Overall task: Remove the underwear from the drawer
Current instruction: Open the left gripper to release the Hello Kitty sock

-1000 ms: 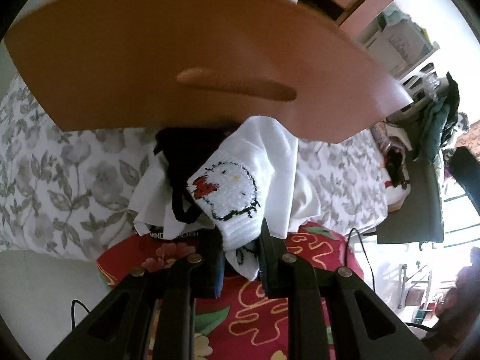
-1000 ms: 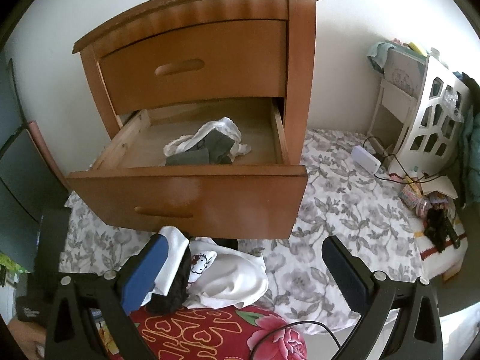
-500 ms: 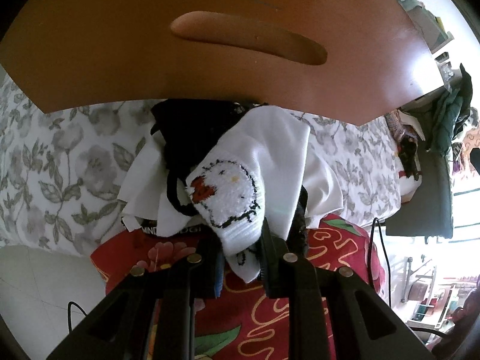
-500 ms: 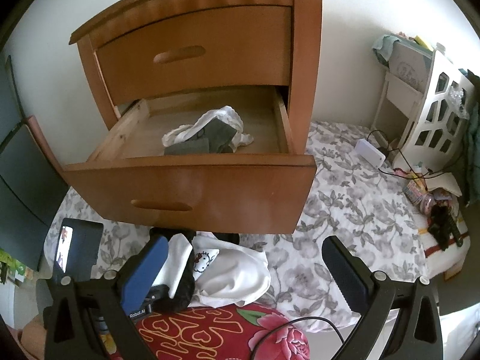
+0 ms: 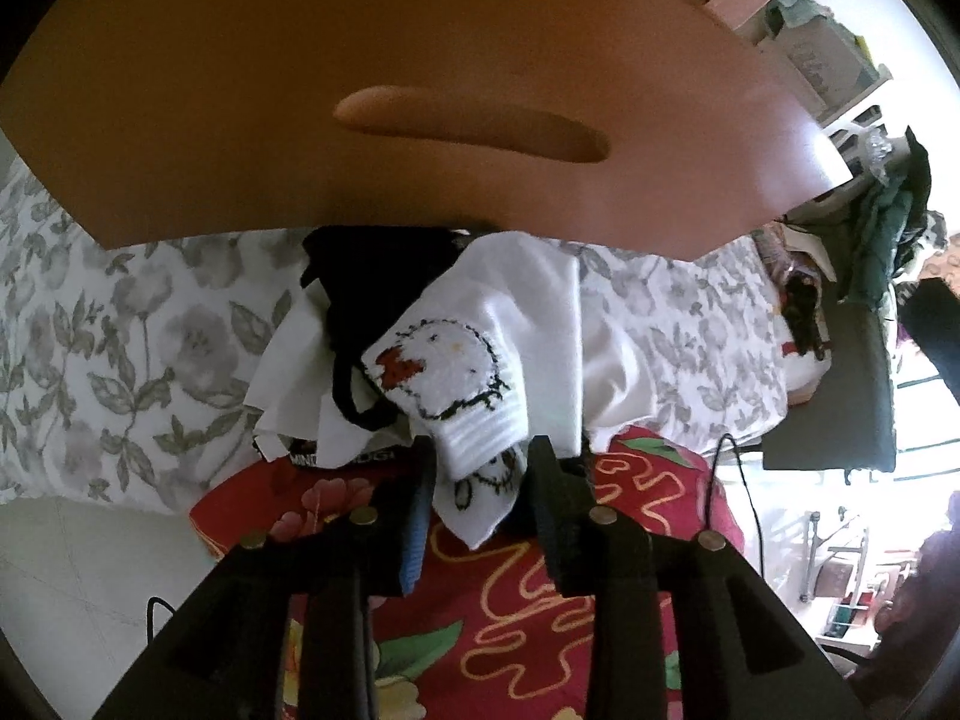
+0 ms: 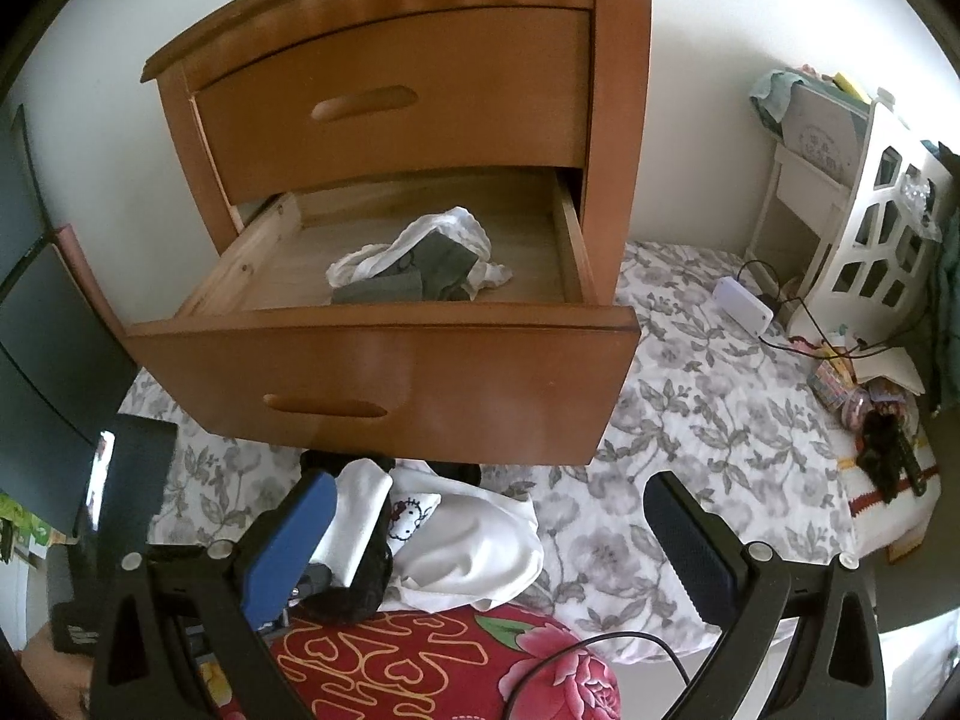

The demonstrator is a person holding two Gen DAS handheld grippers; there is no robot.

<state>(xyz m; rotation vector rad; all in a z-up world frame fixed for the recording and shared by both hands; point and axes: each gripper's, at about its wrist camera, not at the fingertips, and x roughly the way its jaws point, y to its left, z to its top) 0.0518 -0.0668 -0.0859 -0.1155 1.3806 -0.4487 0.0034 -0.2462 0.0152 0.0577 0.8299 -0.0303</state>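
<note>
Floral bedding [image 6: 708, 420] spreads under a wooden nightstand [image 6: 420, 90] whose lower drawer [image 6: 384, 378] is pulled well out, which leaves its inside free to reach from above. A tangle of white and grey underwear [image 6: 420, 267] lies in the middle of the drawer floor, not yet taken. Below the drawer front, on the bedding and the edge of a red flowered cloth [image 5: 540, 570], sits a pile of removed garments [image 5: 480, 330], white and black, apparently the drop spot.

The right gripper [image 6: 486, 540] hangs before the drawer with jaws spread wide and nothing between them, likely ready for the next reach. The left gripper [image 5: 480, 480] points down at the pile; its jaws are opening, with the hem of a white cartoon-print piece [image 5: 444, 366] between them.

A second ago those jaws pinched that hem tightly; now a gap shows on each side. The right gripper's view has barely shifted.
</note>
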